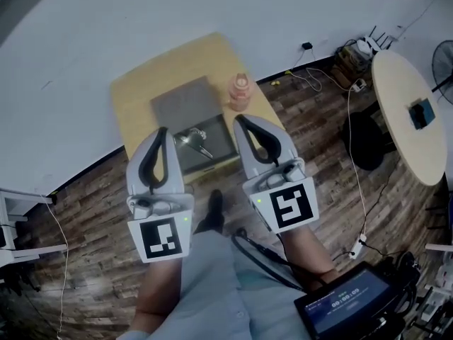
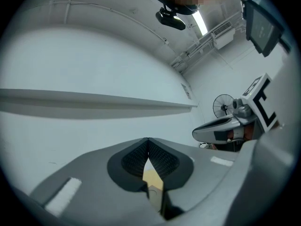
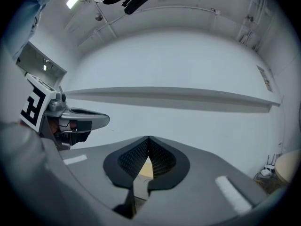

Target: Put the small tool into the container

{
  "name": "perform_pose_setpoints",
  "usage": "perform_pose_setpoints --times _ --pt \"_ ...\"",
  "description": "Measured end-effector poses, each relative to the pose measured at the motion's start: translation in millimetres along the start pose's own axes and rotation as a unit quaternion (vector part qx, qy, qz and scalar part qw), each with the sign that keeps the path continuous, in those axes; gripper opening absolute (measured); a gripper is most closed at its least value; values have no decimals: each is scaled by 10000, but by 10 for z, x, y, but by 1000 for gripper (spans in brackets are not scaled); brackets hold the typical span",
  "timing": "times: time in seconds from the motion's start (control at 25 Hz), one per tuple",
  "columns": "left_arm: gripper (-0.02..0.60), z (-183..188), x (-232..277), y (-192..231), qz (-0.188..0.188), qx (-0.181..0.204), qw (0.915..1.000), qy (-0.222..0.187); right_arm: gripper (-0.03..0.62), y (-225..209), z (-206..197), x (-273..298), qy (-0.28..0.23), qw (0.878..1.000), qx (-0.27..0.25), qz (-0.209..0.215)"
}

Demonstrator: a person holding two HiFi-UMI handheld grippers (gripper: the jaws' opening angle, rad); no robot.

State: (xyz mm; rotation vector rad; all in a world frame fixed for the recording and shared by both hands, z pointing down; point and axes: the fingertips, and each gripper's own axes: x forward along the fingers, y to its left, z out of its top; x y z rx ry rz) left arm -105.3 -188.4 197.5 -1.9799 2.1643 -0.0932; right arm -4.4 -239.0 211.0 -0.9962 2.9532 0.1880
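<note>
The left gripper (image 1: 163, 129) and the right gripper (image 1: 238, 119) both have their jaws pressed together on nothing, above a wooden table (image 1: 132, 94). The small tool (image 1: 192, 142), shiny and metallic, lies inside the dark container (image 1: 224, 146), at 4 o'clock from the left tips and 8 o'clock from the right.

- Left claw (image 1: 163, 129): pale grey shell narrowing to a point, with a black teardrop inset. Black ribbed pads (image 2: 162, 161) line its inner faces.
- Right claw (image 1: 238, 119): the same grey shell and black inset.
- Left marker cube (image 1: 161, 239) and right marker cube (image 1: 290, 206), behind the claws: white faces with black square patterns.
- Black cable (image 1: 258, 257): thin and looped, behind the right claw.
- Pale blue clothing (image 1: 212, 289) and a dark shoe (image 1: 214, 205).
</note>
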Motion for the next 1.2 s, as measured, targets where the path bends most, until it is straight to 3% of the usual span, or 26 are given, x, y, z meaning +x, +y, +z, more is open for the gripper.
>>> perform_pose_setpoints --times 1.2 --pt "9 8 86 -139 -73 132 9999 38 0 -138 1 -36 -63 10000 11 -63"
